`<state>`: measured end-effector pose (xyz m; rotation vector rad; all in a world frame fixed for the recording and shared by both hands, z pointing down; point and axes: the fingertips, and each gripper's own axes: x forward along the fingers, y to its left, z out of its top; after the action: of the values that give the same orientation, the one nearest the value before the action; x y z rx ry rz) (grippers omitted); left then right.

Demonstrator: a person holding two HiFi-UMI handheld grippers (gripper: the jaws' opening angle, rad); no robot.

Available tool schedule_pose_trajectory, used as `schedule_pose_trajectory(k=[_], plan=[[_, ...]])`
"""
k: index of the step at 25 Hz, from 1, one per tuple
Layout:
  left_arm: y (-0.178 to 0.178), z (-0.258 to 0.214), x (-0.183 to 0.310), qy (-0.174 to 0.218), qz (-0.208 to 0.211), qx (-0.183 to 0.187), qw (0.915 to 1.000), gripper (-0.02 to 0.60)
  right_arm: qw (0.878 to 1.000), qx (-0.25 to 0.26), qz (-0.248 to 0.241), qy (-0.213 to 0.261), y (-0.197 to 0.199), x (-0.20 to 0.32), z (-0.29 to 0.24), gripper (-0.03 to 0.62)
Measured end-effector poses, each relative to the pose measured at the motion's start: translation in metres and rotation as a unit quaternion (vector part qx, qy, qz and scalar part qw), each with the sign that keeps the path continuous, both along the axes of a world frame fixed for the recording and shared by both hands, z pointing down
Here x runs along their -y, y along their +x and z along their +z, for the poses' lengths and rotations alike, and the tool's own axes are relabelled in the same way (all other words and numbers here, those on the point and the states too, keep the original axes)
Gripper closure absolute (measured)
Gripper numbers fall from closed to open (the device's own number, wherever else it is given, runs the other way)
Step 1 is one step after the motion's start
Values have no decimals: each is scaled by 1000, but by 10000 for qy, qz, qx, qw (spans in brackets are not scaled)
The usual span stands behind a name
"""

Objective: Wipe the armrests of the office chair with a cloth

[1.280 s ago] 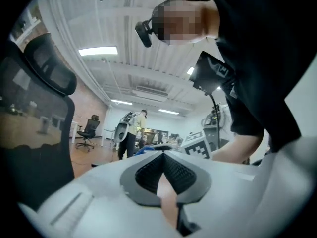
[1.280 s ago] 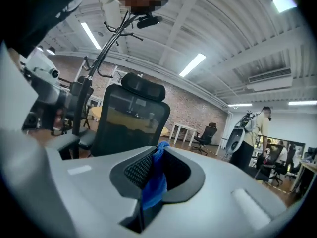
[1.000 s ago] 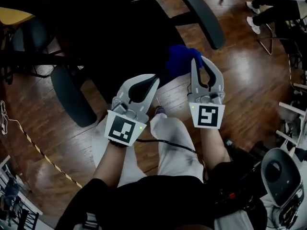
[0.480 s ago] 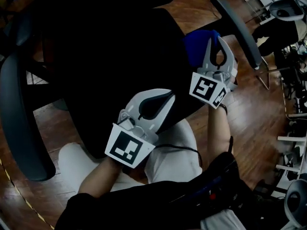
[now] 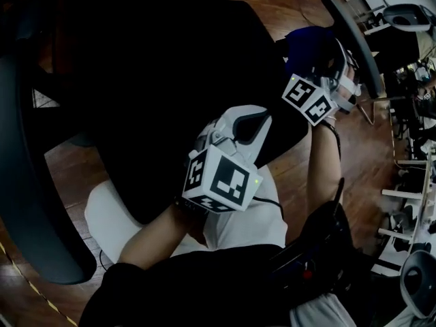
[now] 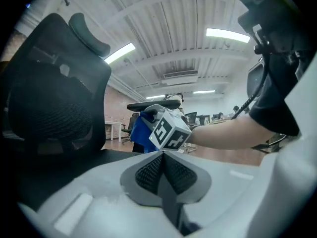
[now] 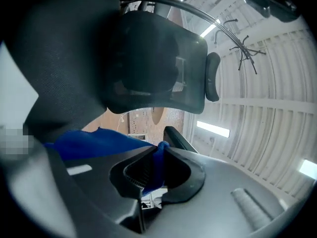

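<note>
Blue cloth (image 5: 306, 46), just one, is clamped between my right gripper's (image 7: 159, 145) jaws, near the right armrest (image 5: 352, 31); the left armrest (image 5: 34, 203) makes two. My left gripper (image 6: 162, 152) is fully closed on nothing.

Noted: my right gripper (image 5: 338, 58) has rolled onto its side and carried the blue cloth (image 5: 308, 46) across to just beside the right armrest (image 5: 354, 36). My left gripper (image 5: 257, 118) has dropped lower over the chair seat (image 5: 170, 80).
</note>
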<state>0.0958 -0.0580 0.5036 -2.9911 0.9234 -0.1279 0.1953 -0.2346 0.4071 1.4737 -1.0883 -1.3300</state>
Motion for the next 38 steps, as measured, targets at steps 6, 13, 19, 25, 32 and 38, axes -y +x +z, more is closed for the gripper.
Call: schedule_pose_trajectory(k=[6, 13, 19, 25, 32, 38], plan=[[-7, -25, -7, 77, 57, -673, 9977, 578, 9916, -622, 9, -1138, -12, 23, 52, 562], [-7, -27, -2, 21, -89, -663, 9978, 578, 9733, -782, 213, -2146, -13, 40, 101, 562], [-12, -24, 1, -13, -60, -752, 9971, 578, 9839, -658, 81, -1657, -10, 22, 70, 560], [-14, -20, 2, -2, -73, -634, 9980, 578, 9988, -367, -259, -211, 12, -17, 7, 562], [-9, -22, -1, 2, -60, -575, 9983, 578, 9983, -325, -474, -69, 28, -27, 17, 572], [-15, -29, 4, 139, -47, -673, 9976, 578, 9585, -767, -740, -2644, 9, 8, 120, 565]])
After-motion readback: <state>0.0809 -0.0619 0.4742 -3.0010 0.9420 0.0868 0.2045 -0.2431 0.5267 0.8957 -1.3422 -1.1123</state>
